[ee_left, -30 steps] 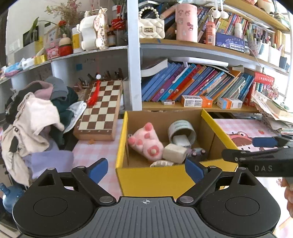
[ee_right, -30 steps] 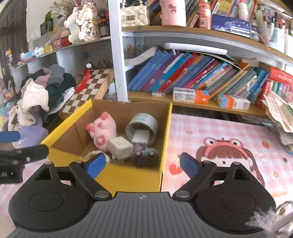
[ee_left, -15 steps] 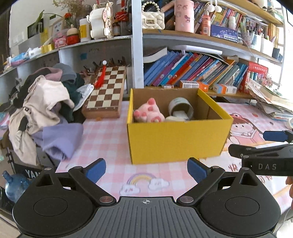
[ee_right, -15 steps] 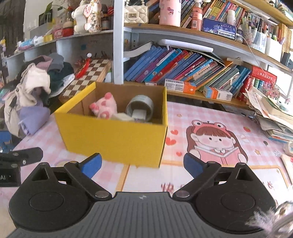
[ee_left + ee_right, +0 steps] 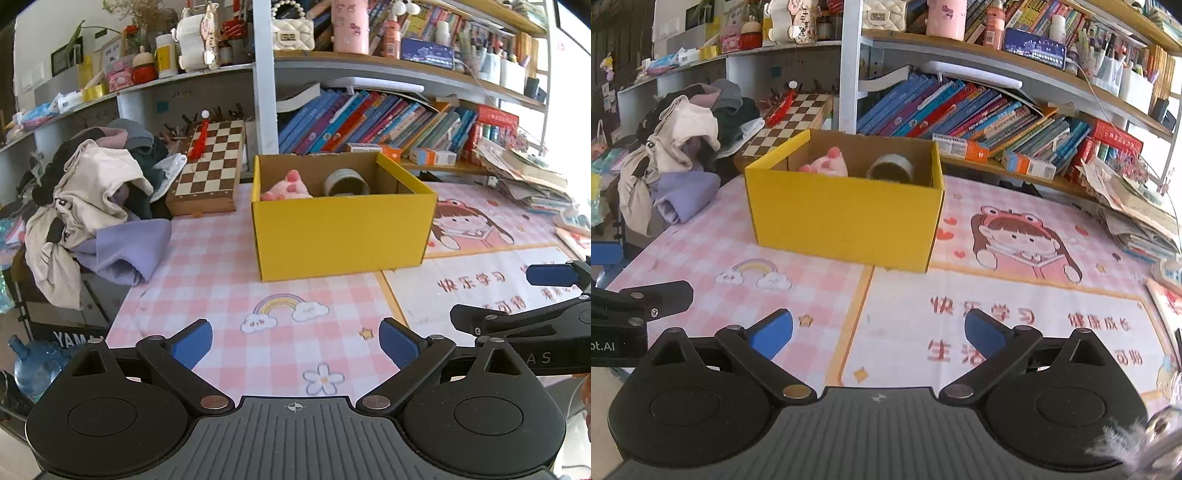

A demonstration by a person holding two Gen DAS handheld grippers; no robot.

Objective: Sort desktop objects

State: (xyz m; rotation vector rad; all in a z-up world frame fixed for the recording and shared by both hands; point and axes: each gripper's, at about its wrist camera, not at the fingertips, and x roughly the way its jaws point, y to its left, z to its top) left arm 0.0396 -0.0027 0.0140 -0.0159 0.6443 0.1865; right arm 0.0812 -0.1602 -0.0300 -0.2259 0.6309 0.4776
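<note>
Two heaps flank yellow box (image 5: 341, 232).

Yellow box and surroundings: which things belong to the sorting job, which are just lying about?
Job: yellow box, pink plush toy, tape roll inside it.
Lying about: chessboard, clothes pile, shelf books, paper stack.

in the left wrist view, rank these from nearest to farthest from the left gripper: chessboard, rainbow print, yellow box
1. Rainbow print: on the pink mat just ahead of the left gripper.
2. Yellow box: middle of the table, slightly right.
3. Chessboard: behind the box, to the left, leaning at the shelf.
</note>
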